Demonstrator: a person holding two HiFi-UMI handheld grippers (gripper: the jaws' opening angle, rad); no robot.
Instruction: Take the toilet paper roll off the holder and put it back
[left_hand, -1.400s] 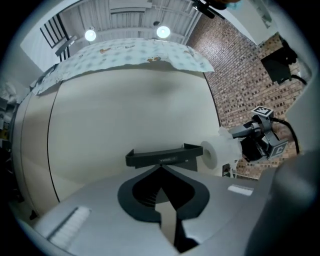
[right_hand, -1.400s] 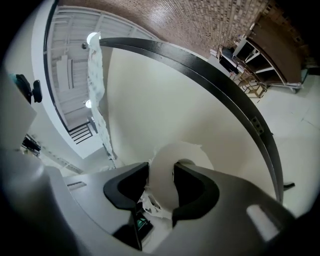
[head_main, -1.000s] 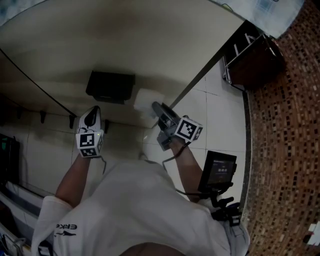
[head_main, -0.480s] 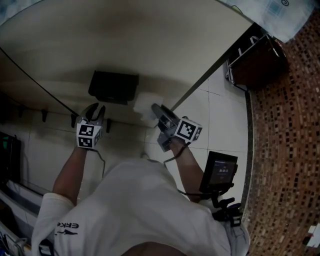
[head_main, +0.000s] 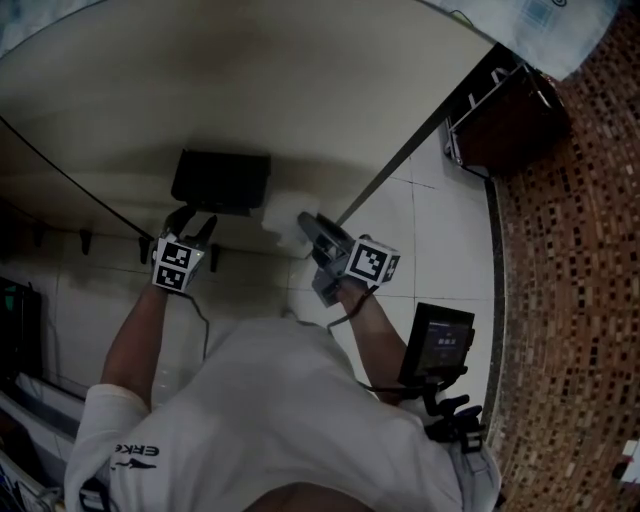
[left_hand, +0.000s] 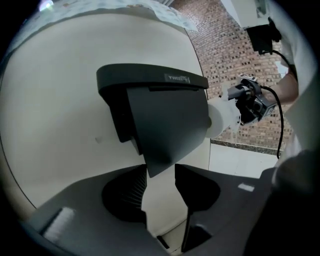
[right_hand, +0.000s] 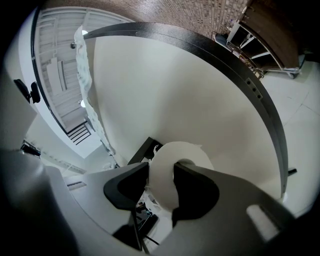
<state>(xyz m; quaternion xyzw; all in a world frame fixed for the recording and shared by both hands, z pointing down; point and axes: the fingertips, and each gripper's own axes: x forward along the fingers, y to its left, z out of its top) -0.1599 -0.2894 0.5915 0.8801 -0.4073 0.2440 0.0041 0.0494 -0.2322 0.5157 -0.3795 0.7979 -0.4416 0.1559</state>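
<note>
The black toilet paper holder (head_main: 220, 180) is fixed to the cream wall, and its cover flap (left_hand: 160, 120) hangs down. My left gripper (head_main: 196, 220) sits just under it. Its jaws have just been opening and now stand open (left_hand: 161, 172), with the flap's lower tip in the gap and untouched. The white toilet paper roll (head_main: 281, 213) is beside the holder's right end. My right gripper (head_main: 306, 224) is shut on the roll (right_hand: 167, 187), one jaw in the core and one outside. In the left gripper view the roll (left_hand: 220, 117) shows off the holder.
A black cable (head_main: 70, 170) runs across the wall at the left. A dark vertical strip (head_main: 400, 160) divides the wall from white tiles. A dark trolley (head_main: 505, 120) stands at the upper right on a mosaic floor (head_main: 570, 300). A small black screen (head_main: 438, 345) hangs by the person's right side.
The left gripper has moved up to the holder and its jaws have gone from shut to open. The right gripper and the roll have barely shifted.
</note>
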